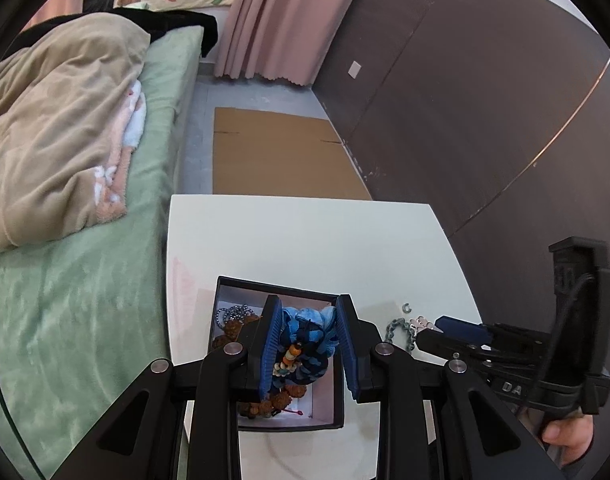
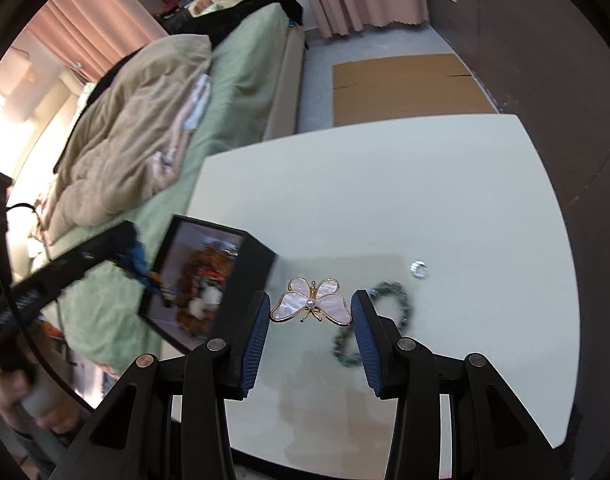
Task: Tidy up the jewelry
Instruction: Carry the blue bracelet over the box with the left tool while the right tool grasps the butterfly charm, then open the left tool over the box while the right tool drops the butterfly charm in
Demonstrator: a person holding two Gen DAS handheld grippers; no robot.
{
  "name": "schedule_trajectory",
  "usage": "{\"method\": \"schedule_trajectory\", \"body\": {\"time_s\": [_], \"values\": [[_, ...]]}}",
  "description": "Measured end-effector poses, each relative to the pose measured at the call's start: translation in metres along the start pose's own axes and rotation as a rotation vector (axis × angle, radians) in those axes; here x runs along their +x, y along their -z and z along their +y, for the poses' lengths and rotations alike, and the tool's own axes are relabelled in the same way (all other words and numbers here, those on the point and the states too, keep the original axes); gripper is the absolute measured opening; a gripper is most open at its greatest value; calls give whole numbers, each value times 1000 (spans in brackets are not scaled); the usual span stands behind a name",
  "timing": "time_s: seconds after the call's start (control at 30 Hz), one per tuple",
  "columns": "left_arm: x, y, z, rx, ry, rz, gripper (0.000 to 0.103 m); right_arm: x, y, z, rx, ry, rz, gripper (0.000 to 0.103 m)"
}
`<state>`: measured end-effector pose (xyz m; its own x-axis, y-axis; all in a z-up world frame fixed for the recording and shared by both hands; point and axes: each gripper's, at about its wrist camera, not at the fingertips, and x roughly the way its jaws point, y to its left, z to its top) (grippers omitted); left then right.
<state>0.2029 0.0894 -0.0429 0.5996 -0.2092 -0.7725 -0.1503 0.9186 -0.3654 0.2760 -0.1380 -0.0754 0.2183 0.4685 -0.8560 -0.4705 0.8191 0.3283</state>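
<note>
A black jewelry box (image 1: 337,364) stands open on the white table (image 1: 305,240) and holds brown bead strings and a dark beaded bracelet (image 1: 233,314). My left gripper (image 1: 308,320) is over the box, shut on a blue fabric scrunchie with a beaded tassel (image 1: 305,344). My right gripper (image 2: 311,312) is shut on a pink shell butterfly brooch (image 2: 311,306), held just above the table right of the box (image 2: 247,280). A grey-green bead bracelet (image 2: 389,292) and a small silver ring (image 2: 419,269) lie on the table.
A bed with a green sheet (image 1: 85,300) and a beige blanket (image 1: 57,128) lies left of the table. Flat cardboard (image 1: 281,152) lies on the floor beyond the table. A dark wall panel (image 1: 485,100) runs along the right.
</note>
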Motion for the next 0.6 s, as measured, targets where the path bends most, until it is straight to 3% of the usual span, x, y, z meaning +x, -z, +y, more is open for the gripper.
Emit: {"method": "schedule_trajectory", "body": {"time_s": [0.17, 0.3, 0.33, 0.43, 0.6], "values": [[16, -2, 4, -29, 29, 28, 29, 2, -7, 11, 1, -39, -8, 43], [33, -2, 4, -52, 71, 112, 39, 6, -9, 14, -2, -47, -9, 43], [34, -2, 5, -50, 71, 117, 47, 6, -10, 14, 0, -48, -10, 43], [27, -4, 8, -51, 52, 86, 63, 6, -10, 13, 0, -61, -11, 43], [6, -8, 19, -81, 39, 28, 64, 2, -10, 24, -21, -114, -33, 43]]}}
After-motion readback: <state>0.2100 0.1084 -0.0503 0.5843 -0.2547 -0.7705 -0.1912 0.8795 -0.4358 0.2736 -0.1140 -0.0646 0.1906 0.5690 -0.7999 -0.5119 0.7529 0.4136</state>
